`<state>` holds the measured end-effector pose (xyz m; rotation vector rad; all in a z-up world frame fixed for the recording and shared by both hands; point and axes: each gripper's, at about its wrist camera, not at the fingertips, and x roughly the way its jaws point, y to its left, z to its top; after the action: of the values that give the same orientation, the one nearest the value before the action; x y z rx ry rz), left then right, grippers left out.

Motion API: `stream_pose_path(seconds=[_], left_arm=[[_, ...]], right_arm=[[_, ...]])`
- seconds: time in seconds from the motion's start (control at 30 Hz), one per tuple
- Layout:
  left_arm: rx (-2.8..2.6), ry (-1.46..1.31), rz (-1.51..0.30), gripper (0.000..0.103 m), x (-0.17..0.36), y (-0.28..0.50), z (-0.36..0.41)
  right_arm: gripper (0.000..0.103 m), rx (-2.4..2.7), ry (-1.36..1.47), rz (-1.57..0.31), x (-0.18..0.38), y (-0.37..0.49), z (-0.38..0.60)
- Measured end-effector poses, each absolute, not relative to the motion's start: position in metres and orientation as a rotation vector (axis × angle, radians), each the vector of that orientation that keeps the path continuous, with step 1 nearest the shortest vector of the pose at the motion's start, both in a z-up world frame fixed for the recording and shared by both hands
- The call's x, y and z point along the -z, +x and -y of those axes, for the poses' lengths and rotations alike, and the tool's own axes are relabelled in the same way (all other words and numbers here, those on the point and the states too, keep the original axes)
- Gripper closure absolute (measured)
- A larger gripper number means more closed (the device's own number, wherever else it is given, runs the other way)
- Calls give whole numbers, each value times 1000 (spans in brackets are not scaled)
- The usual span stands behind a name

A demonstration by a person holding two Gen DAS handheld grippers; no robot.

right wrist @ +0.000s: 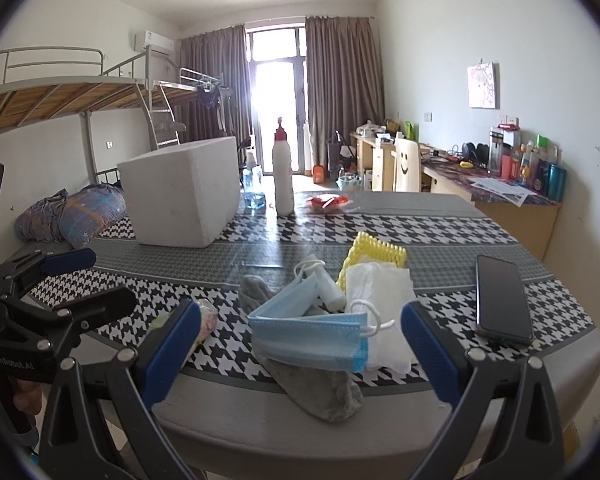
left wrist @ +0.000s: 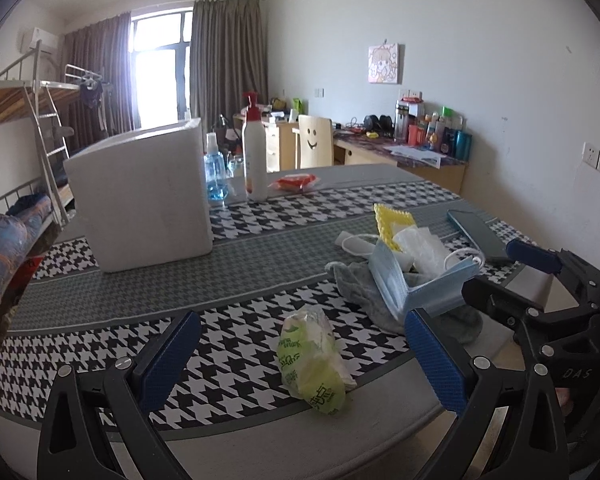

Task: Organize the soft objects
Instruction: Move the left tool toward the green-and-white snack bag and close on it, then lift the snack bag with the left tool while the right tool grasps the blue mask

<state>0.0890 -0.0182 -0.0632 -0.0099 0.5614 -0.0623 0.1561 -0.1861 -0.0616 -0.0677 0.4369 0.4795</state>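
Observation:
A green and white tissue pack lies on the table between the fingers of my open left gripper. Right of it is a pile: a blue face mask on a grey cloth, with a yellow sponge and clear plastic bag behind. In the right wrist view my open right gripper frames the blue mask, which lies on the grey cloth. White wipes, the yellow sponge and a white tube lie behind. The tissue pack shows partly behind the left finger.
A white foam box stands at the back left. A lotion bottle, a blue spray bottle and a red packet stand behind. A dark phone lies at the right. The table edge is close.

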Motion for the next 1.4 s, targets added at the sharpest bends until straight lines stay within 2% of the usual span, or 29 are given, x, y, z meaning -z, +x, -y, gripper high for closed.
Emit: stream_pose_path(seconds=[0.37,0.63,0.87,1.07,1.13,1.23,1.3,1.4], left_arm=[[46,-9,-648,1,84,109,25],[40,7,-705,14,98,118,31],[31,20,-728,18,104,122,34],[37,16,-773,35,113,127,33],[43,13,-784,44,114,128,33],[49,5,-784,46,114,128,32],[53,7,-787,53,115,129,32],[55,8,-786,57,116,129,31]], right_arm=[[2,-472,-56,-491,72,168,189],[2,-455,-49,-515,75,177,195],[2,-430,-25,-542,81,186,204],[2,-467,-38,-541,81,182,199],[2,-481,-42,-548,83,183,195],[2,-498,-54,-551,85,182,189],[2,-506,-59,-549,85,181,186],[2,-517,-68,-544,84,179,182]])
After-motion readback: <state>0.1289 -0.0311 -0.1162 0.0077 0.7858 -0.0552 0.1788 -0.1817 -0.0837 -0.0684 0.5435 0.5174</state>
